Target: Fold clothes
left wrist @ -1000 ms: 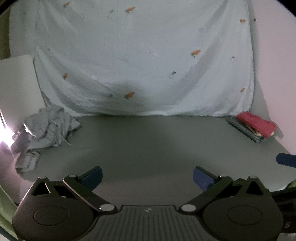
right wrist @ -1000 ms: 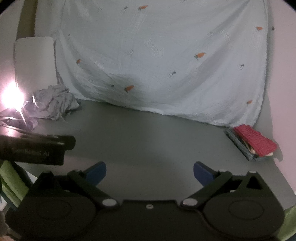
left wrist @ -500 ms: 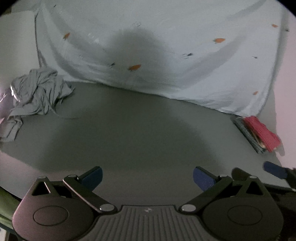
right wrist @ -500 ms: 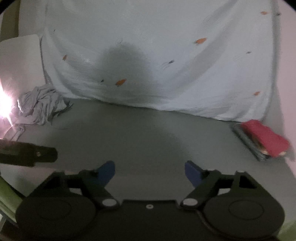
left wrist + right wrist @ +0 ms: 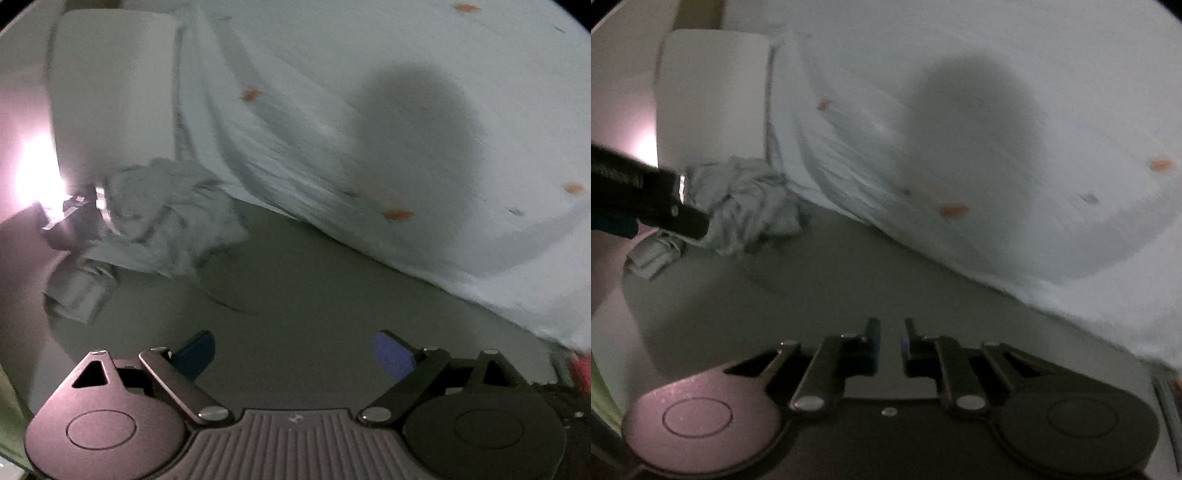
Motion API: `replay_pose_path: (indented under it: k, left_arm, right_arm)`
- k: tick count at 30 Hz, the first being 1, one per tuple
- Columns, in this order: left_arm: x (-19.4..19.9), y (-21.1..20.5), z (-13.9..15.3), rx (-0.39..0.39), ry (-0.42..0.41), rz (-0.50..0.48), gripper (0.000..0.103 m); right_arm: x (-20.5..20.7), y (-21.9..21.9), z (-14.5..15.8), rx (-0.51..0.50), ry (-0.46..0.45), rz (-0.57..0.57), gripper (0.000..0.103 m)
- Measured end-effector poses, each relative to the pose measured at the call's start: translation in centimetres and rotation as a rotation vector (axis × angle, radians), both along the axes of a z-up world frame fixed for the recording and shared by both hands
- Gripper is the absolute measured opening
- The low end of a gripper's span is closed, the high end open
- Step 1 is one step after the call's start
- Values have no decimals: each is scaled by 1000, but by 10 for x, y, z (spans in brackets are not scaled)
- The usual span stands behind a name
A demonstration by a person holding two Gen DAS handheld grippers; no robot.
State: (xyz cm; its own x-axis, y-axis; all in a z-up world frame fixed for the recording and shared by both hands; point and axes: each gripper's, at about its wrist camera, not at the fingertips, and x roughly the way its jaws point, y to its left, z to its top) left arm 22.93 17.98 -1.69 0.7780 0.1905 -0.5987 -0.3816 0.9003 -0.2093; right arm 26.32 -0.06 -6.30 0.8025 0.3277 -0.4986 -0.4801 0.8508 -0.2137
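A crumpled pale grey garment (image 5: 155, 221) lies in a heap at the far left of the grey table (image 5: 314, 295); it also shows in the right wrist view (image 5: 738, 210). My left gripper (image 5: 295, 354) is open and empty, low over the table, short of the heap. My right gripper (image 5: 889, 341) has its jaws nearly together with a narrow gap and nothing between them. The left gripper's body (image 5: 639, 195) crosses the left edge of the right wrist view, in front of the heap.
A pale sheet with small orange carrot prints (image 5: 406, 129) hangs behind the table, with a round shadow on it. A white box-like object (image 5: 110, 92) stands at the back left. A bright light glares at the left (image 5: 37, 177). A red item (image 5: 583, 369) peeks in at the right edge.
Both views have swung left and nearer to the crumpled heap; the folded stack at right has almost left view. My right gripper has closed from wide open to nearly shut.
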Motion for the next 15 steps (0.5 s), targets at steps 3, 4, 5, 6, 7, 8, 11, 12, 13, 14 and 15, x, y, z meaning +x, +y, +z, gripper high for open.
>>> replay_pose_path:
  k: [3, 4, 5, 6, 7, 8, 11, 12, 13, 14, 15]
  left_arm:
    - [23, 61, -13, -16, 21, 60, 89]
    - [31, 84, -19, -31, 33, 85, 89]
    - [40, 106, -24, -46, 43, 111, 88]
    - [48, 132, -29, -61, 47, 140, 88]
    - [58, 158, -34, -70, 51, 175, 88]
    - [65, 178, -37, -74, 56, 209, 88]
    - [91, 247, -50, -83, 55, 314, 89]
    - [99, 268, -55, -99, 56, 326, 89]
    - [106, 284, -60, -116, 56, 336, 89]
    - [114, 301, -65, -133, 56, 345, 89]
    - [121, 317, -70, -149, 57, 355, 89]
  right_arm:
    - [22, 58, 4, -10, -16, 32, 13]
    - [30, 76, 3, -14, -9, 33, 13]
    - [38, 95, 3, -18, -2, 33, 13]
    - [49, 117, 2, -14, 18, 33, 16]
    - [59, 139, 1, -9, 39, 34, 18]
    - [68, 159, 0, 4, 63, 42, 22]
    - [97, 222, -7, 40, 140, 93, 26]
    - [105, 241, -10, 52, 162, 115, 28]
    - [112, 261, -12, 58, 175, 138, 33]
    - [120, 281, -14, 63, 187, 162, 36]
    - [126, 298, -16, 68, 193, 185, 39]
